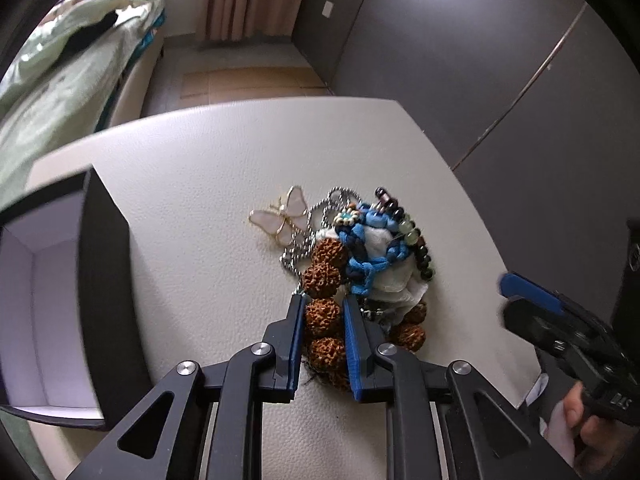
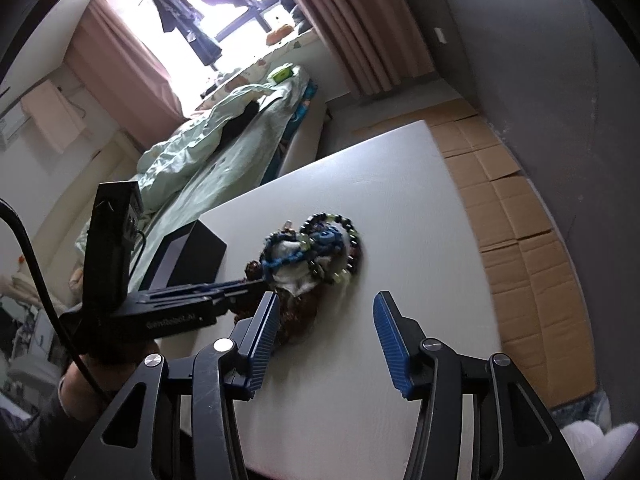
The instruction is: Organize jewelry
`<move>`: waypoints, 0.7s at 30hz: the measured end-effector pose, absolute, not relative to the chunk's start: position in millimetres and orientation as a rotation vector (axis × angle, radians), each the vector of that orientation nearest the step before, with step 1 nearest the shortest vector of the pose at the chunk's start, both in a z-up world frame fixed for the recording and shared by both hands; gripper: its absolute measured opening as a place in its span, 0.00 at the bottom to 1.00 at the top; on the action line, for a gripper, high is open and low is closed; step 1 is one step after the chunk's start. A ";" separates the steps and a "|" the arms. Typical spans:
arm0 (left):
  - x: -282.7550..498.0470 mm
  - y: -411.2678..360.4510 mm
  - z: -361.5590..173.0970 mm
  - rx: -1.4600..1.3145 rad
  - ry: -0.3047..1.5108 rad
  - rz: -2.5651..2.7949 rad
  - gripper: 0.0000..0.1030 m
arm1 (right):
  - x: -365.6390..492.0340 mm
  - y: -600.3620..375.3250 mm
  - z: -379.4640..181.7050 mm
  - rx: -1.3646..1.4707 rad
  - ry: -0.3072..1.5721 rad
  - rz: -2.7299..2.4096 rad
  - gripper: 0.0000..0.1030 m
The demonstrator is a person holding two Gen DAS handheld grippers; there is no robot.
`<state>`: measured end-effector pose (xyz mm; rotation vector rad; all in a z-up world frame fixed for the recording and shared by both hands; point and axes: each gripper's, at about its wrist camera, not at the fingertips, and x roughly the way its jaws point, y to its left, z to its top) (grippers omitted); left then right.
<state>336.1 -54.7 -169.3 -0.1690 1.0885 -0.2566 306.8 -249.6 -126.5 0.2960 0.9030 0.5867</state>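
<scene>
Left gripper has pinched in narrow around a brown seed bead strand, pads right on the beads, at the near edge of the jewelry pile. The strand runs near-to-far, lined up between the fingers, so lifting it should go okay. Right gripper hovers about half open and empty, pile just beyond it. The open box sits off left on the table.

Brown beads, blue braid, white table.

Likely a bedroom, unmade bed, pink curtains
</scene>
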 end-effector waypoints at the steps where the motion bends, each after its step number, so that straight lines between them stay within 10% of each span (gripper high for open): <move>1: 334.2 -55.3 -164.7 -0.162 1.077 -0.261 0.19 | 310.8 -246.4 -126.8 0.290 0.908 0.595 0.49; 21: 307.9 -38.6 -111.0 -0.161 0.977 -0.263 0.19 | 355.8 -188.3 -156.1 0.130 1.056 0.688 0.13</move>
